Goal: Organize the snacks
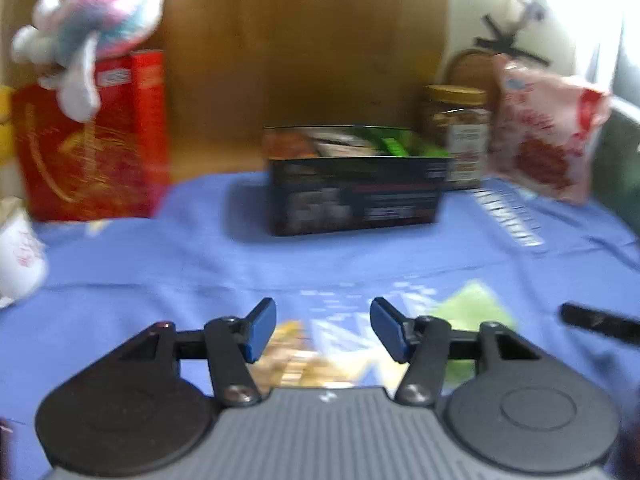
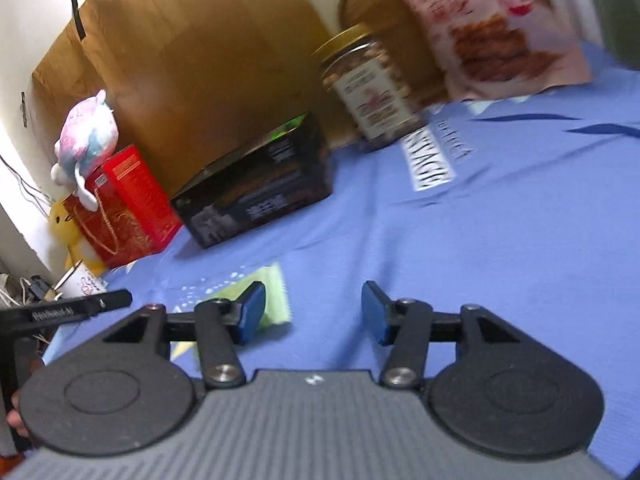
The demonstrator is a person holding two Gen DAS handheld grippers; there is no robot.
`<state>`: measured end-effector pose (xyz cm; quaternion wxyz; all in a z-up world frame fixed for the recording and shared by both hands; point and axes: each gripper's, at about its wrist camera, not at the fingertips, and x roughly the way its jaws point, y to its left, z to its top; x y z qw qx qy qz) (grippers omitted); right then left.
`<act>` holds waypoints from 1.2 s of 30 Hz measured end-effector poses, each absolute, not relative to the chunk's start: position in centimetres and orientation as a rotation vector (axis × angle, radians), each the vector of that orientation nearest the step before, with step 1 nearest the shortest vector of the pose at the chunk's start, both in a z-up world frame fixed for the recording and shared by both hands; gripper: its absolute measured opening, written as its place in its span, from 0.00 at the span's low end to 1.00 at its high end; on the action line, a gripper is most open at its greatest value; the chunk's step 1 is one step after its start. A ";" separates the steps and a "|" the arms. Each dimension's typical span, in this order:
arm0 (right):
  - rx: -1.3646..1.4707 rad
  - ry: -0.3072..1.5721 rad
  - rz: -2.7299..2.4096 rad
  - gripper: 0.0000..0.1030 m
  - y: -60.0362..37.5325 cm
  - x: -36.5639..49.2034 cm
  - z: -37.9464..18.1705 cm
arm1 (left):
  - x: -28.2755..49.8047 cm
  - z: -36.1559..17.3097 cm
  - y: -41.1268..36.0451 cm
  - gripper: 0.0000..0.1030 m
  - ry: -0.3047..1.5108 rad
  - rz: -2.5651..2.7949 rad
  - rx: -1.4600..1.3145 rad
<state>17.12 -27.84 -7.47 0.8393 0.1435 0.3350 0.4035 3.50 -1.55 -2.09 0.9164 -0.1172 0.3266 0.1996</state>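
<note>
A black open box [image 1: 354, 196] with snack packets inside stands on the blue cloth; it also shows in the right wrist view [image 2: 260, 188]. A nut jar with a gold lid [image 1: 458, 136] [image 2: 370, 88] stands to its right, then a pink snack bag [image 1: 548, 136] [image 2: 496, 28]. A small green packet [image 1: 472, 308] [image 2: 264, 296] lies flat on the cloth. My left gripper [image 1: 323, 328] is open and empty, just left of the packet. My right gripper [image 2: 313, 312] is open and empty, its left finger over the packet's edge.
A red box [image 1: 94, 140] [image 2: 128, 204] with a plush toy [image 1: 92, 28] on top stands at the left. A white mug [image 1: 18, 256] sits at the far left. A wooden board [image 1: 304, 40] backs the table. The left gripper's side [image 2: 68, 310] shows in the right wrist view.
</note>
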 end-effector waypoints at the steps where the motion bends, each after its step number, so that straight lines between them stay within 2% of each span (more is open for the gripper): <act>1: 0.296 0.693 0.846 0.54 -28.1 17.0 -7.6 | 3.7 -2.1 -1.9 0.53 0.666 0.387 -0.258; 3: 0.265 0.642 0.838 0.54 -28.2 16.6 -7.8 | 4.0 -2.3 -2.9 0.58 0.639 0.361 -0.270; 5: 0.227 0.592 0.822 0.54 -28.3 16.0 -8.2 | 4.0 -2.7 -3.9 0.68 0.597 0.375 -0.265; 11: 0.205 0.538 0.815 0.54 -28.4 15.2 -8.8 | 3.5 -6.3 -4.5 0.65 0.468 0.467 -0.261; 13: 0.218 0.548 0.811 0.54 -28.7 15.4 -8.8 | 3.4 -6.8 -4.2 0.57 0.468 0.484 -0.265; 14: 0.227 0.552 0.810 0.54 -28.8 15.5 -8.8 | 3.0 -6.7 -4.2 0.64 0.430 0.491 -0.268; 15: 0.233 0.554 0.810 0.54 -28.9 15.5 -8.8 | 3.0 -6.8 -4.1 0.65 0.426 0.505 -0.265; 36: 0.286 0.612 0.827 0.54 -29.6 16.6 -9.3 | 2.5 -6.8 -4.8 0.67 0.424 0.623 -0.217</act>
